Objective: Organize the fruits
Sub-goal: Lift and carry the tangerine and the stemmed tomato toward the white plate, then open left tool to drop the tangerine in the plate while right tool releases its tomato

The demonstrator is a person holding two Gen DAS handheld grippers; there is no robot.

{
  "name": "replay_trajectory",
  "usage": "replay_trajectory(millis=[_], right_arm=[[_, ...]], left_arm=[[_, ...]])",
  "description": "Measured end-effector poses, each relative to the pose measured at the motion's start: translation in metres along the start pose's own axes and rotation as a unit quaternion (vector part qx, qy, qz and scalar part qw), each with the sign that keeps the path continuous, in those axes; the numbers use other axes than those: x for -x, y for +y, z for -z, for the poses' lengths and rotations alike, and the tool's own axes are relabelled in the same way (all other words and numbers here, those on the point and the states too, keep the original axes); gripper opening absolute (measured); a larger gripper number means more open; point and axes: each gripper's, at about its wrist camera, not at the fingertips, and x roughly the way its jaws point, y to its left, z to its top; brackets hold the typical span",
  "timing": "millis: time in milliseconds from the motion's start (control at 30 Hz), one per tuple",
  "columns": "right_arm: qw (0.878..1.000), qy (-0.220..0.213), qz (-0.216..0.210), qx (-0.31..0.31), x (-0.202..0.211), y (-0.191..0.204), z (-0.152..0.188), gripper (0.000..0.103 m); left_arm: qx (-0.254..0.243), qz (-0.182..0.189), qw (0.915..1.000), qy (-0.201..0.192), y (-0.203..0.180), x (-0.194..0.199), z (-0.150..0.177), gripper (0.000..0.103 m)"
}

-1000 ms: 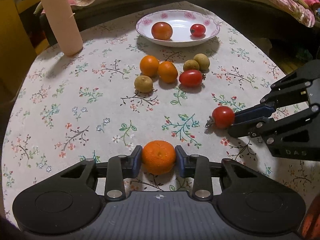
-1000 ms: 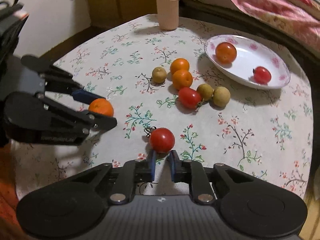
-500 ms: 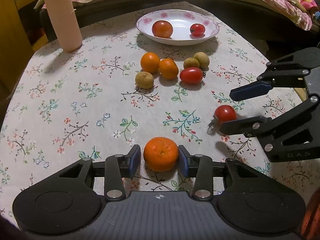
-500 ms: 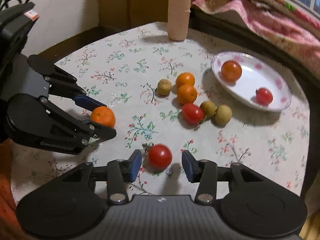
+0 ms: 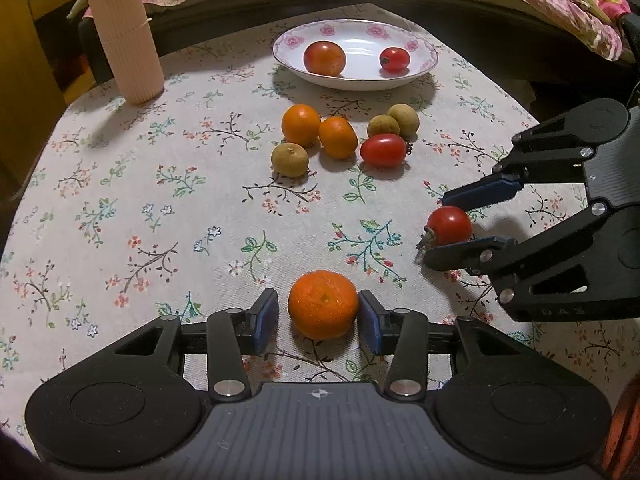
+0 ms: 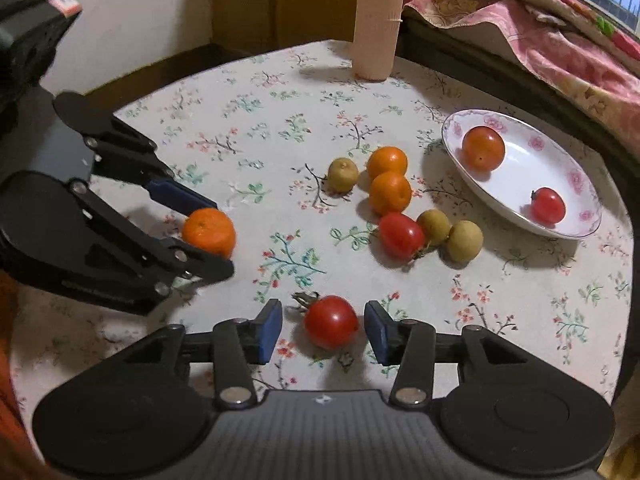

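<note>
I am holding the left gripper (image 5: 319, 322) low over the worktop (image 5: 120, 200), and its jaws are opening around a mandarin (image 5: 323, 305) that is sitting on the flowered cloth between the blue pads; there is a clear gap on the left side and the right pad is just beside the peel, so nothing is being squeezed. In the right wrist view that same mandarin (image 6: 209, 232) is lying at about nine o'clock between the left gripper's fingers.

I am keeping the right gripper (image 6: 324, 332) over a small tomato (image 6: 330, 322), stem toward ten o'clock. Its jaws are closing slightly but are standing apart from the fruit on both sides, so the tomato is resting free on the cloth. From the left wrist view the tomato (image 5: 449, 225) is showing at three o'clock, between the right gripper's (image 5: 440, 226) two fingers.

Toward twelve o'clock in the left view a loose cluster is lying mid-worktop: two mandarins (image 5: 301, 125) touching each other, a brownish round fruit (image 5: 289, 159) just beside them, an oblong tomato (image 5: 383, 150), and two more brownish fruits (image 5: 403, 120) behind it. Beyond them a white plate (image 5: 424, 68) with pink flowers is holding one orange-red tomato (image 5: 324, 58) and one small red tomato (image 5: 395, 59), well apart. A ribbed cream cylinder (image 5: 124, 36) is standing upright at eleven o'clock.
</note>
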Motion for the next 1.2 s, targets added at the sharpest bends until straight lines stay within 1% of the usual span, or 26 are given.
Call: replay_trajectory(millis=[33, 133, 300, 467, 867, 1200], right_arm=[[1.000, 0.004, 0.004, -0.001, -0.001, 0.000, 0.001, 0.040], [1.000, 0.003, -0.001, -0.013, 0.000, -0.003, 0.002, 0.030], [0.999, 0.010, 0.000, -0.034, 0.000, -0.007, 0.000, 0.030], [0.997, 0.009, -0.011, -0.069, 0.003, -0.017, -0.002, 0.030], [0.993, -0.028, -0.002, -0.118, 0.019, -0.040, -0.018, 0.030], [0.984, -0.054, 0.029, -0.167, 0.030, -0.074, -0.029, 0.030]], left_arm=[[0.001, 0.000, 1.0000, 0.000, 0.000, 0.000, 0.000, 0.051], [0.006, 0.004, 1.0000, -0.002, 0.001, 0.001, -0.001, 0.045], [0.009, 0.003, 1.0000, -0.002, 0.001, 0.000, -0.004, 0.043], [0.012, 0.011, 0.9998, -0.007, -0.002, 0.000, -0.012, 0.043], [0.020, 0.016, 0.9987, -0.044, -0.007, 0.000, -0.053, 0.043], [0.023, 0.011, 0.9974, -0.067, -0.016, -0.009, -0.094, 0.042]])
